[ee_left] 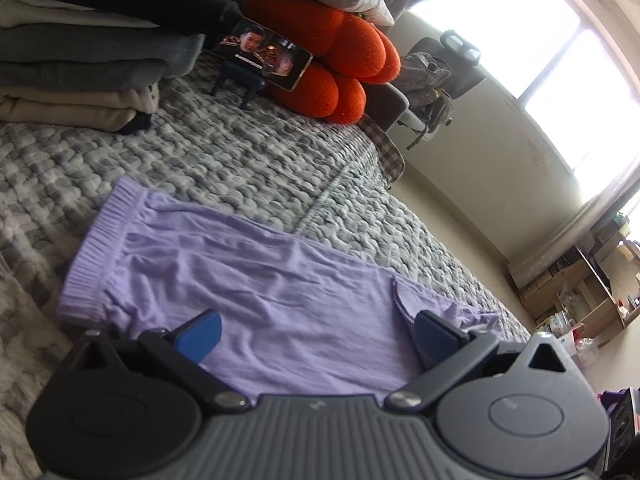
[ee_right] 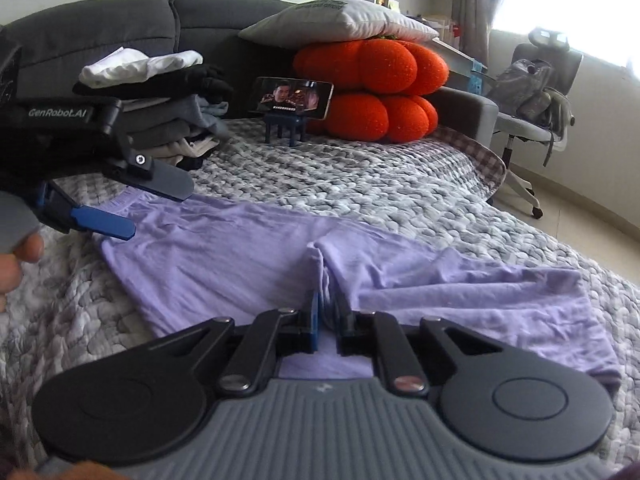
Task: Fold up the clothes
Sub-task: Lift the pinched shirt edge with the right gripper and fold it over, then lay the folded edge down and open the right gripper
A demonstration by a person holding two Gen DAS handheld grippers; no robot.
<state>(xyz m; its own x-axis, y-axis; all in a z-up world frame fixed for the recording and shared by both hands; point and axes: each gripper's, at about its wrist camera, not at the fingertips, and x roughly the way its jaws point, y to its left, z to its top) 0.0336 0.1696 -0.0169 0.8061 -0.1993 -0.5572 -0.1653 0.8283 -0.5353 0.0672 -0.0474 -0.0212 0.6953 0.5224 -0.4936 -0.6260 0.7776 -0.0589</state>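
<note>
A pair of lavender shorts lies flat on the grey quilted bed, waistband to the left, legs to the right; it also shows in the right wrist view. My left gripper is open and empty, just above the shorts' near edge. In the right wrist view the left gripper hovers open over the waistband end. My right gripper is shut on a pinched fold of the shorts at the crotch seam.
A stack of folded clothes stands at the back left of the bed. A phone on a small stand, orange cushions and a grey pillow sit at the back. An office chair stands by the window.
</note>
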